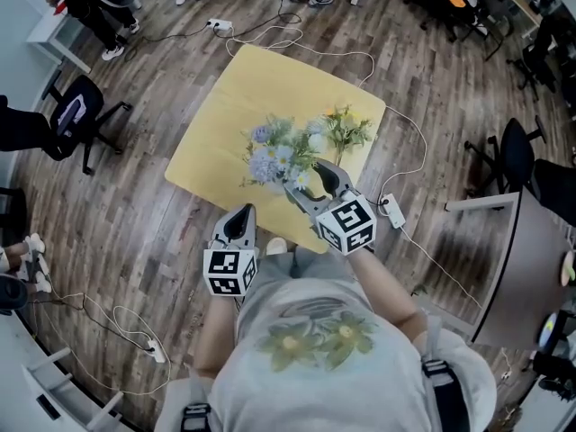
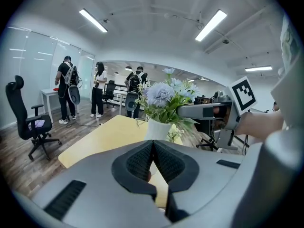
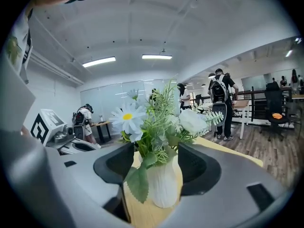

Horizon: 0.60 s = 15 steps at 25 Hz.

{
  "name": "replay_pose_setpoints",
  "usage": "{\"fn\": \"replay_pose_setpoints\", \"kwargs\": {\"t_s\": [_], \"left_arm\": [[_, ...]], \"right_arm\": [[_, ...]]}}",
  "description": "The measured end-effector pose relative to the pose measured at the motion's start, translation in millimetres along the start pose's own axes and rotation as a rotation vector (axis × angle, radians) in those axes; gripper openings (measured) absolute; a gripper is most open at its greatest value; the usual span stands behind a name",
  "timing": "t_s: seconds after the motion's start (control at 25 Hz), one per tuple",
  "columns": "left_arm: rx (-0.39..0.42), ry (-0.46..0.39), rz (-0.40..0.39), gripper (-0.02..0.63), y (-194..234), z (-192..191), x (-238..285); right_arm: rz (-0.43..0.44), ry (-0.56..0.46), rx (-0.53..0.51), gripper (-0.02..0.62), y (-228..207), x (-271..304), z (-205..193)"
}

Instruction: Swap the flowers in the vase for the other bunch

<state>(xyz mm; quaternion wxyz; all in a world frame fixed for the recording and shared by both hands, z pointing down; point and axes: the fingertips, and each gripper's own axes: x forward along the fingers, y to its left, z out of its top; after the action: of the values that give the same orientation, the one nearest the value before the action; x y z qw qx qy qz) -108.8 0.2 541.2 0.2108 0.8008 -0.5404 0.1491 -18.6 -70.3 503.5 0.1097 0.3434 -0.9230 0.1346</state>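
Yellow surface (image 1: 211,124) carries the white vase (image 3: 164,186) of blue-and-white flowers (image 1: 273,156). The right claw (image 1: 313,178) frames it, jaws wide apart and not pressing. A low or off-centre pinch could tip the vase or drag it along. The left claw (image 1: 243,212) is closed and empty. The other bunch (image 1: 347,131) lies beside the vase, with cables (image 1: 297,39) and office chairs (image 1: 76,115) on the wooden floor around.

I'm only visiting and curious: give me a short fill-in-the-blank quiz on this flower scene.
The white ribbed vase holding blue and white flowers stands on a square table coloured ____.
The right gripper's jaws, facing the vase, are ____.
The left gripper's jaws are ____.
Missing words: yellow; open; shut.
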Motion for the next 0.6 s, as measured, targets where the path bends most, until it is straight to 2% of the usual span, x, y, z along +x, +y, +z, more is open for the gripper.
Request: {"fn": "replay_pose_setpoints", "kwargs": {"t_s": [0.4,0.6], "left_arm": [[-0.01,0.008,0.016,0.017,7.1,-1.3,-2.7],[-0.013,0.015,0.022,0.017,10.3,-4.4,-4.1]], "right_arm": [[-0.026,0.038,-0.004,0.262,-4.0,28.5,-0.4],[-0.007,0.071,-0.024,0.262,-0.4,39.2,-6.1]]}}
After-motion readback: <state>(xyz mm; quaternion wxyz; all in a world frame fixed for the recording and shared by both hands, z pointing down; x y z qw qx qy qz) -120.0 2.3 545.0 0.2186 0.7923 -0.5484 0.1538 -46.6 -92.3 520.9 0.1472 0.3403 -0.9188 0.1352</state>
